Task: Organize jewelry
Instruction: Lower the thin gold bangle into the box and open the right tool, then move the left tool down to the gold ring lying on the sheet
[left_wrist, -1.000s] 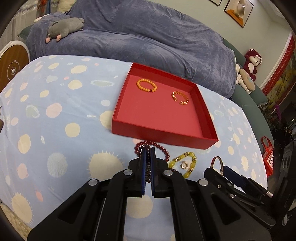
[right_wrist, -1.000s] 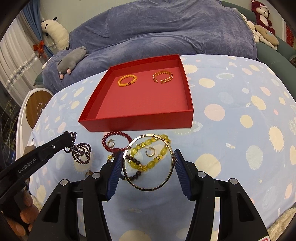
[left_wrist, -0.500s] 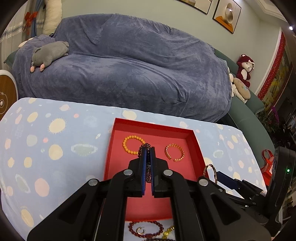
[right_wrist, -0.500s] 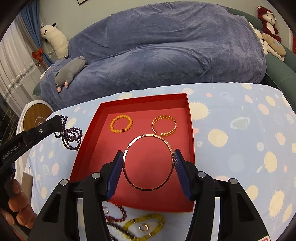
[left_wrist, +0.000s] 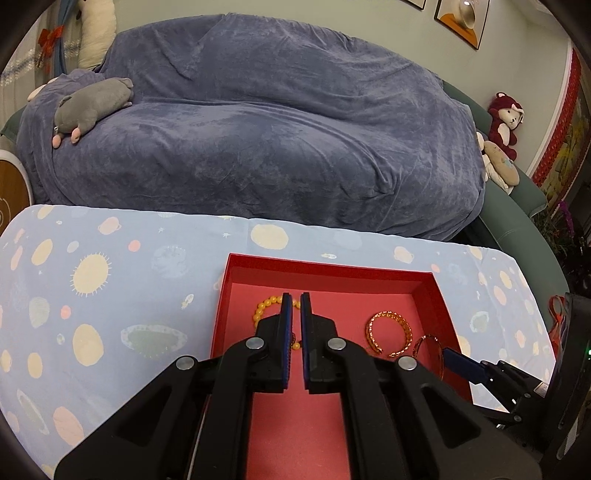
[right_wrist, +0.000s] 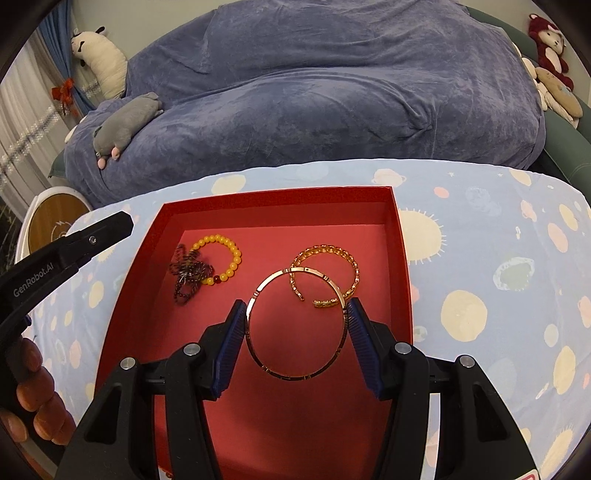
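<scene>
Spanning right fingers (right_wrist: 240, 332), gold bangle (right_wrist: 295, 325), over tray (right_wrist: 400, 266)

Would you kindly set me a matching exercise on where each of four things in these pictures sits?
Things:
1. thin gold bangle
2. open gold cuff
3. yellow bead bracelet
4. grey plush toy

Places:
a. on the blue sofa cover
b. clamped between the jaws of the right gripper
c. on the floor of the red tray, right side
d. on the floor of the red tray, left side

Pairs: 1-b, 2-c, 3-d, 4-a
</scene>
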